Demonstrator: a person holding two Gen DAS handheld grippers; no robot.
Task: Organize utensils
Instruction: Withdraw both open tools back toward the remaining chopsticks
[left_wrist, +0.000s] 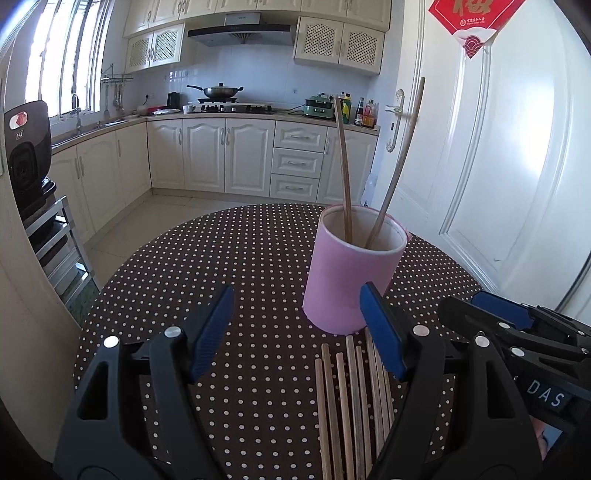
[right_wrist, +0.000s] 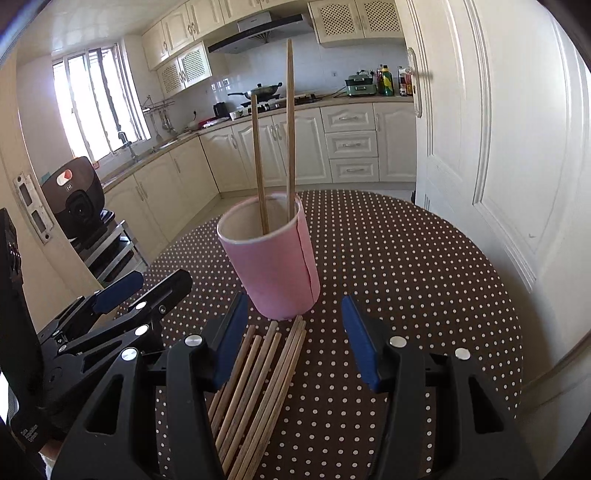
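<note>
Nearest, both black two-finger grippers with blue pads stand over the loose wooden chopsticks (right_wrist: 255, 391) lying side by side on the brown polka-dot tablecloth (right_wrist: 406, 280). Left gripper (left_wrist: 297, 332): jaws wide apart, empty, its right pad over the edge of the bundle. Right gripper (right_wrist: 293, 338): jaws parted about halfway, empty, the sticks lying under the gap towards the left pad. Neither pad touches a stick as far as I can tell.

Just past the stick tips stands the pink cylindrical holder (right_wrist: 275, 266), upright, nearly touching them. Two wooden chopsticks (right_wrist: 275, 147) already lean inside it, tips up.

Step in hand, judged: pick the next stick. To do it well, go for one outer stick rather than the middle of the pack, pinch it away from its centre so it can be swung upright, close squarely so it does not roll, and keep the other gripper clear. Risk: bumping the holder while lifting.

Farther back: cream kitchen cabinets (left_wrist: 207, 155), white door (left_wrist: 498, 166).
</note>
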